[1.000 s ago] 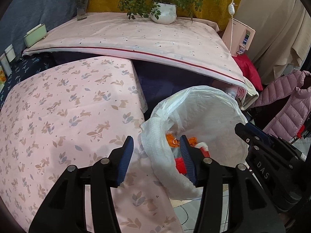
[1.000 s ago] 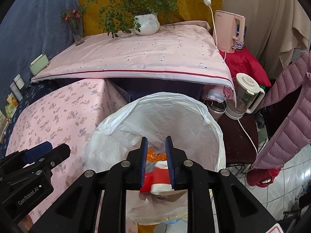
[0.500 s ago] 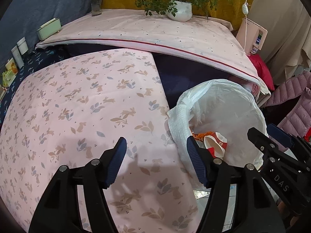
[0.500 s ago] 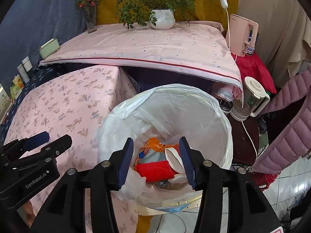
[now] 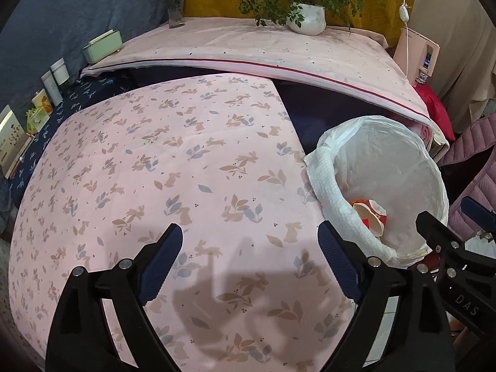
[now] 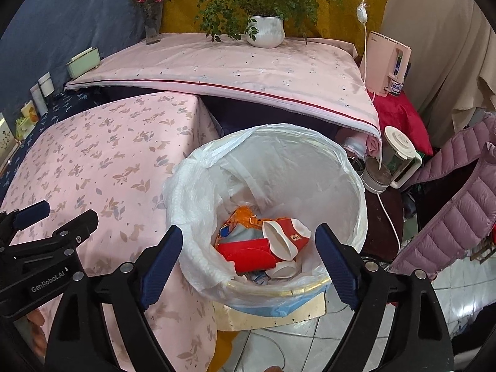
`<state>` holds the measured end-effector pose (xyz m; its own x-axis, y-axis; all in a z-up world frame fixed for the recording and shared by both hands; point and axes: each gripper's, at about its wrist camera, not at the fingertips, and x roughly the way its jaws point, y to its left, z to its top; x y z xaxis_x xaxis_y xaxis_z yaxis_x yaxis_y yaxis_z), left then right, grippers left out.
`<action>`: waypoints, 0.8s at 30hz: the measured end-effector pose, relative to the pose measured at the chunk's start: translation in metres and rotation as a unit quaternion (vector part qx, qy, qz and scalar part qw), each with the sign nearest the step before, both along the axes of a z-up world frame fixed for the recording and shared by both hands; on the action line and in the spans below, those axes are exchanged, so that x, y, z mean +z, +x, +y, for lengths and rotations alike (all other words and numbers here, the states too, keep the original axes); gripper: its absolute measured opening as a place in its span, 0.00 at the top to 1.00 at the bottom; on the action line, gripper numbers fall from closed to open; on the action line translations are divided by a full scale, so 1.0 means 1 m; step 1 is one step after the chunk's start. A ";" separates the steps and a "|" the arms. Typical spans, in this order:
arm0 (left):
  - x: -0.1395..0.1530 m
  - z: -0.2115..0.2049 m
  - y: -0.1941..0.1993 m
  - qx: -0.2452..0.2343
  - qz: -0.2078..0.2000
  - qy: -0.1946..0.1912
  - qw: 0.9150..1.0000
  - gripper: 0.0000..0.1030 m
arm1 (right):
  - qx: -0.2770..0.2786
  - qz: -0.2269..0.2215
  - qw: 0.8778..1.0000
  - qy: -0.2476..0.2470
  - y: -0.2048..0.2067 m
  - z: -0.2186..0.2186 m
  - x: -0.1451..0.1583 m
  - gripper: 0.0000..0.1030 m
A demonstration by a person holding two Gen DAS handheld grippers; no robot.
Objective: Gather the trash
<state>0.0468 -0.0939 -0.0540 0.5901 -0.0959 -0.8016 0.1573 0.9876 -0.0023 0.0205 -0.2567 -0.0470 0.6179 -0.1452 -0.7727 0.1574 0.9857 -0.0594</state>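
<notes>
Below my right hand-held gripper, the trash sits in the bin.

I see that gripper's jaws spread wide and empty over the bin, whose white bag holds red paper cups and an orange wrapper. My left hand-held gripper is likewise wide open with nothing in it, hovering over the desk with its pink rabbit-print cloth; the bin stands just to its right, against the desk edge.
</notes>
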 end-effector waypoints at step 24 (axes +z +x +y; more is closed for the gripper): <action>0.008 -0.007 -0.015 -0.004 -0.012 -0.002 1.000 0.12 | -0.021 -0.008 1.000 -0.020 -0.022 -0.003 0.009 0.07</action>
<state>0.0315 -0.1005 -0.0460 0.6081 -0.1046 -0.7869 0.1661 0.9861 -0.0027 -0.0018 -0.2592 -0.0383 0.6222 -0.2024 -0.7562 0.2001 0.9750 -0.0963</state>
